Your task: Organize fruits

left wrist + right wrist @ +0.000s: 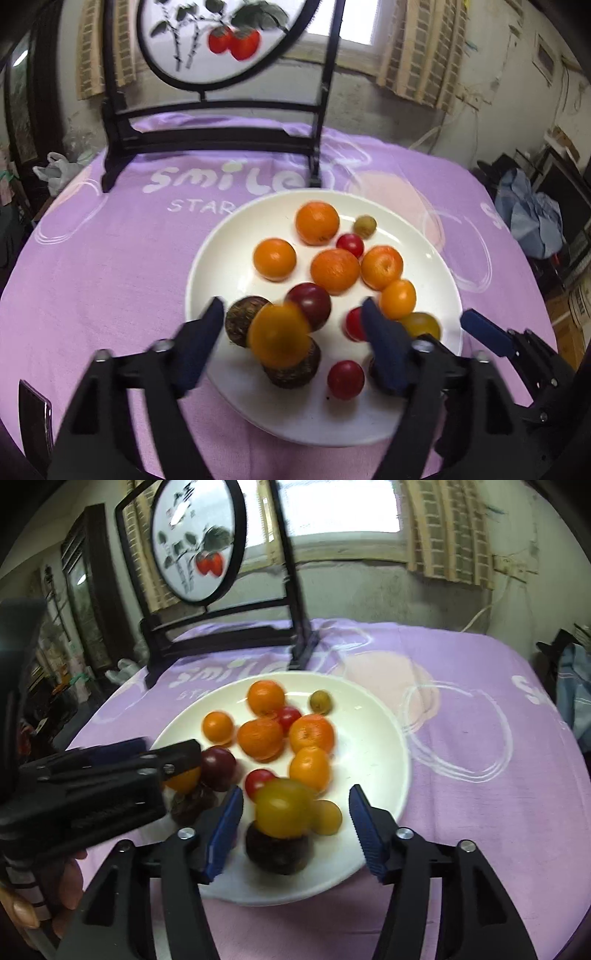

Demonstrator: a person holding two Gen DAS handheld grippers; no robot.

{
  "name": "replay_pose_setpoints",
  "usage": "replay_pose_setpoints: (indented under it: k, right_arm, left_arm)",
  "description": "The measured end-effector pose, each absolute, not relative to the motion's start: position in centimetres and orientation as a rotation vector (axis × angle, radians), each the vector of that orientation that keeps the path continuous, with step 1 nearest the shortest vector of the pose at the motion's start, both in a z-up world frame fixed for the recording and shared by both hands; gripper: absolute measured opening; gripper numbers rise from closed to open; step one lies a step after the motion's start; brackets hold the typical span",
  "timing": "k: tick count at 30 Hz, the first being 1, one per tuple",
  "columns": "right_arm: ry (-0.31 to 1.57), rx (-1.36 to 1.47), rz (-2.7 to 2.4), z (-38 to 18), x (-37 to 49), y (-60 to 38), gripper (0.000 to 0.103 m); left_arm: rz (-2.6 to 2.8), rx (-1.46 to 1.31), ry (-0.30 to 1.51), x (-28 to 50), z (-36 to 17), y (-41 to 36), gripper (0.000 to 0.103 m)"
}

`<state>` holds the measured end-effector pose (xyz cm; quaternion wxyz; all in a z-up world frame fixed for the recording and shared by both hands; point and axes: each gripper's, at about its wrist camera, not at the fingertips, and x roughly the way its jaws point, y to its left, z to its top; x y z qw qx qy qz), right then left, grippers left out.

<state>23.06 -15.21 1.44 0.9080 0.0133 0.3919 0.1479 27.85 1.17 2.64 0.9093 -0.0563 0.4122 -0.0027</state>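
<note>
While both tools hover over the near edge of the plate (221,236), the left hand-held gripper (293,328) stands spread around an orange fruit (279,338) perched on a dark brown fruit (291,369) — apparently untouched by either finger. The right hand-held gripper (295,812) is likewise spread about a yellow-green fruit (282,808). Remaining oranges (334,273) and cherry tomatoes (345,374) lie loose farther in — the purple-clothed counter (110,258) beyond carries a framed screen (221,40).

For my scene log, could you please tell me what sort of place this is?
Probably a lived-in home room: a table under a purple printed cloth, a painted decorative screen, and a curtained window.
</note>
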Motion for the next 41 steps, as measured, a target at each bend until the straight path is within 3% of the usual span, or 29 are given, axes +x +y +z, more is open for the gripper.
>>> replay_pose_setpoints:
  k: [2,12,16,26,41]
  right_arm:
    - [0.798,0.014,0.299,1.9,22.3,-15.5,0.062]
    - [0.804,-0.075,0.235,2.4,15.6,-17.2,0.094]
    - [0.835,-0.111,0.211,1.5,13.0,-17.6,0.099]
    - [0.861,-0.083,0.215,-0.6,9.4,-18.4,0.100]
    - [0.907,-0.140,0.211,-2.4,7.5,-18.4,0.100]
  left_arm:
    - [0.006,-0.096,0.830,27.3,3.0,1.1,0.086]
    - [-0.016,-0.060,0.861,21.3,2.6,1.2,0.090]
    - [-0.007,-0.042,0.838,17.9,2.7,1.3,0.095]
    - [-0.046,0.021,0.817,11.4,1.4,0.3,0.098]
    - [0.052,0.037,0.903,11.3,-2.0,1.4,0.098]
